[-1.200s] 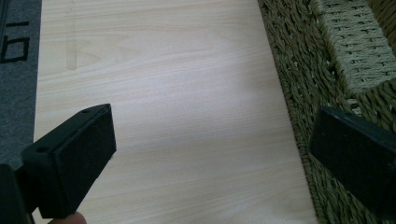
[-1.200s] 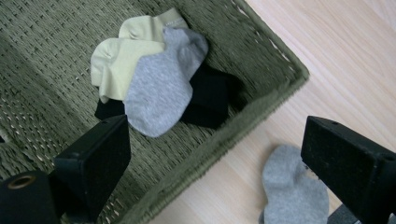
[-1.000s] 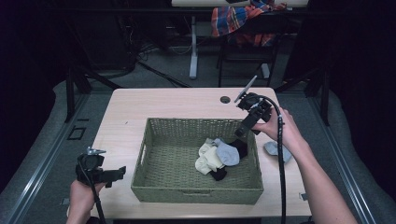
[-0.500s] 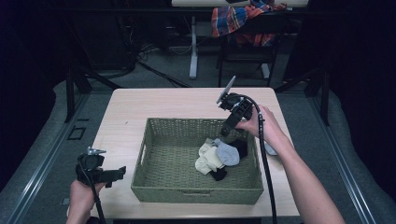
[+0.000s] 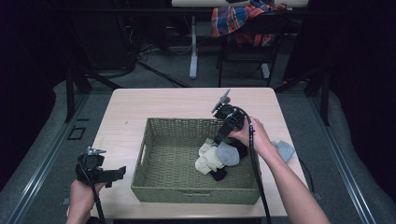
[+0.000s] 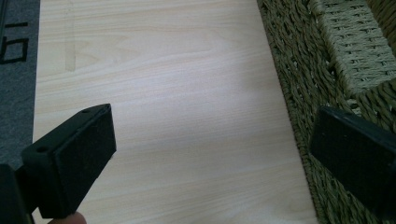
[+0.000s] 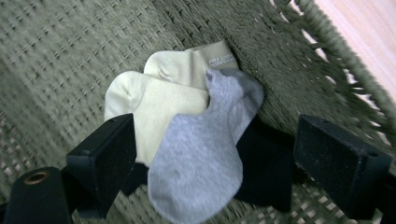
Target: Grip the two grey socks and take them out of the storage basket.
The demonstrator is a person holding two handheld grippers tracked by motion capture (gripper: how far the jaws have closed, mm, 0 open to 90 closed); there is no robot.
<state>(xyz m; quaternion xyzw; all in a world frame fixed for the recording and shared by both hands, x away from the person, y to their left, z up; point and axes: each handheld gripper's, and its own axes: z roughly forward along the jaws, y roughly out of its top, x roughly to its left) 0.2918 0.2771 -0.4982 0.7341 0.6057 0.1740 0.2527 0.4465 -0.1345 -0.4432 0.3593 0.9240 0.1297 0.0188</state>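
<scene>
one woven basket [image 5: 154,154], two cream socks [image 7: 154,100], two grey socks [image 7: 201,154], one black sock [image 7: 264,175], two tools [image 5: 223,138].

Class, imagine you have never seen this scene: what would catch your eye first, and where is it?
First, the woven basket at the table's middle, with a small heap inside its right end: a grey sock lying over cream socks and a black sock. Next, the right gripper, jaws open, poised over that heap.

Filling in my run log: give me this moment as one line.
left gripper: open, idle by woven green basket | right gripper: open, over grey sock in basket | cream socks, black sock beneath
</scene>
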